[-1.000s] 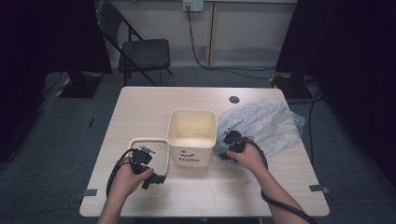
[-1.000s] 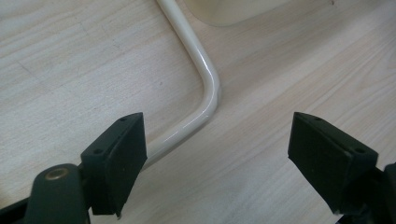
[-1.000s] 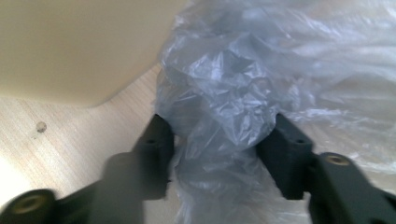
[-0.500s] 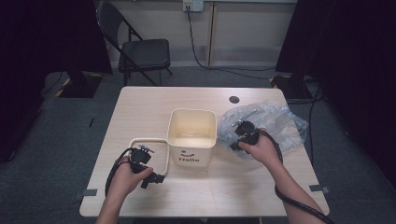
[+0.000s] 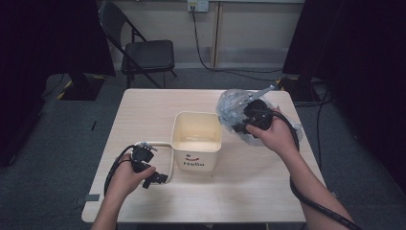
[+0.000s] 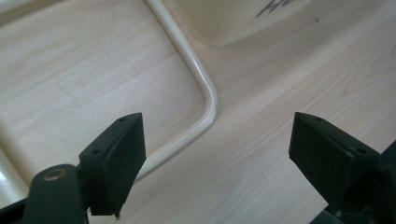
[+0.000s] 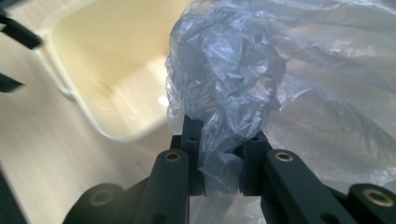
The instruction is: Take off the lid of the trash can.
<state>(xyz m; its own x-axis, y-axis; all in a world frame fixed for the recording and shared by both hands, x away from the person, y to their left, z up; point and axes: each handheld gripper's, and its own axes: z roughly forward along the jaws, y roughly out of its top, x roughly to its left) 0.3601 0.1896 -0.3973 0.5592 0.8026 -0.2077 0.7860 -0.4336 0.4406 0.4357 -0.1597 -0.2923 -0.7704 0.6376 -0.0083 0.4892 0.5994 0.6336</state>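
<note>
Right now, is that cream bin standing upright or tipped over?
Upright. The cream bin sits on the table with its open mouth facing up and its handle folded down.

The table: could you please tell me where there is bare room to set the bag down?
Free: the table's far-left part behind the bin, and the near strip between the forearms. Crowded: the right side, where the right tool holds the bag.

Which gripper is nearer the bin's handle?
Left. The left gripper hovers open right over the handle lying on the table; the right gripper, beyond the bin, pinches the plastic bag.
</note>
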